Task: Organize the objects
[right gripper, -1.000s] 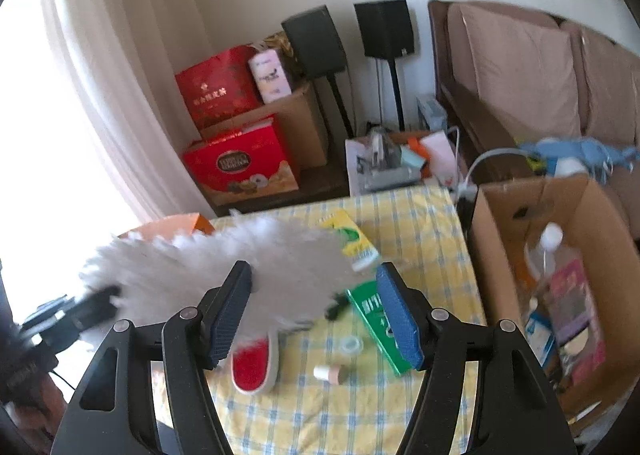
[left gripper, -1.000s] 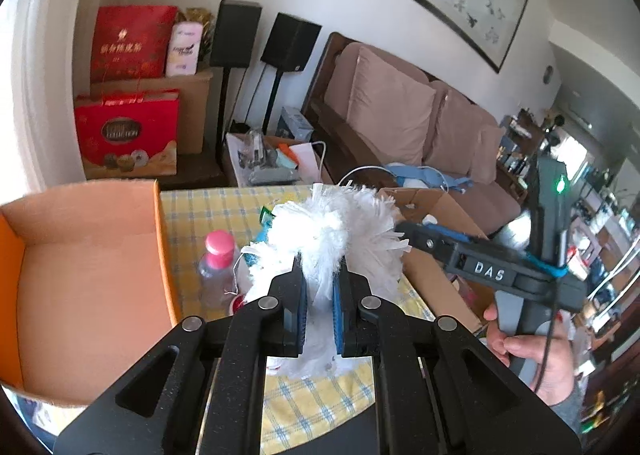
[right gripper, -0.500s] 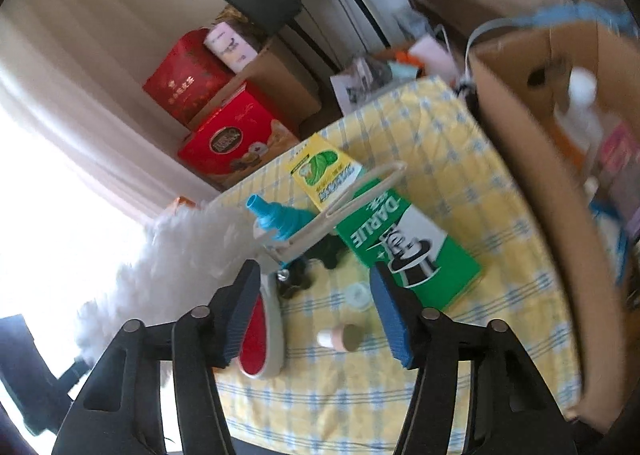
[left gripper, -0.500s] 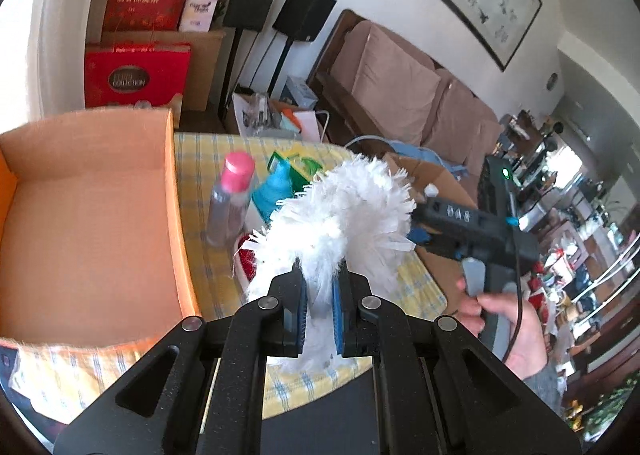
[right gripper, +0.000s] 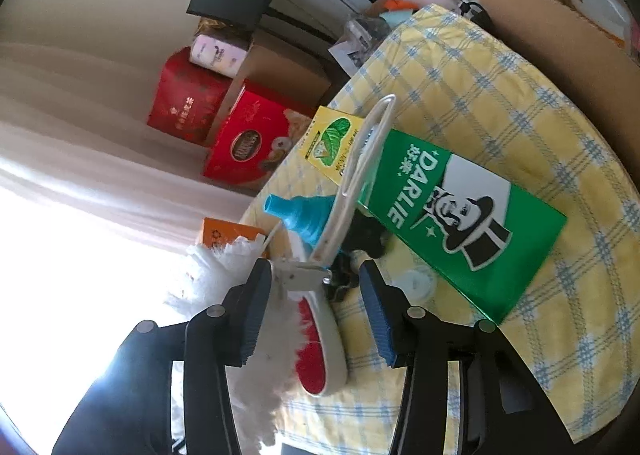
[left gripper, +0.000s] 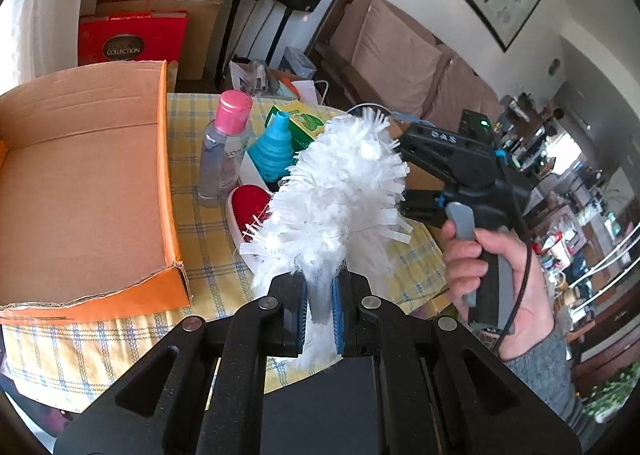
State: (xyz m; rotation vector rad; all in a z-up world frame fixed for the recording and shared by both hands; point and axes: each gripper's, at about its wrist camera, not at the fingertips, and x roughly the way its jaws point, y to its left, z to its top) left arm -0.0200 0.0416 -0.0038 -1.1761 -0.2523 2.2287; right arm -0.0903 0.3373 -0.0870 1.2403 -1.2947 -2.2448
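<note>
My left gripper [left gripper: 320, 295] is shut on the lower end of a fluffy white duster [left gripper: 340, 195], which stands up over the yellow checked table [left gripper: 208, 255]. The duster's white plastic handle [right gripper: 360, 159] lies tilted over a teal ribbed funnel [right gripper: 300, 215] and a red-faced lint brush [right gripper: 320, 347]. My right gripper [right gripper: 316, 295] is closing around the handle's hinge block [right gripper: 300, 275]. The block lies between the jaws, and the right pad still stands apart from it. In the left wrist view a hand [left gripper: 500, 275] holds the right gripper's body [left gripper: 448, 159] behind the duster.
An open orange cardboard box [left gripper: 80, 183] sits at the table's left. A clear bottle with a pink cap [left gripper: 226, 147] stands beside it. A green Darlie box [right gripper: 460, 223], a yellow-green carton [right gripper: 332, 143] and a small white roll [right gripper: 416, 283] lie on the cloth. A brown carton [right gripper: 560, 35] stands at the right edge.
Both grippers have come down toward the table. The right gripper has rolled and its jaws have narrowed, now bracketing the duster's handle block. The left grip on the duster is unchanged.
</note>
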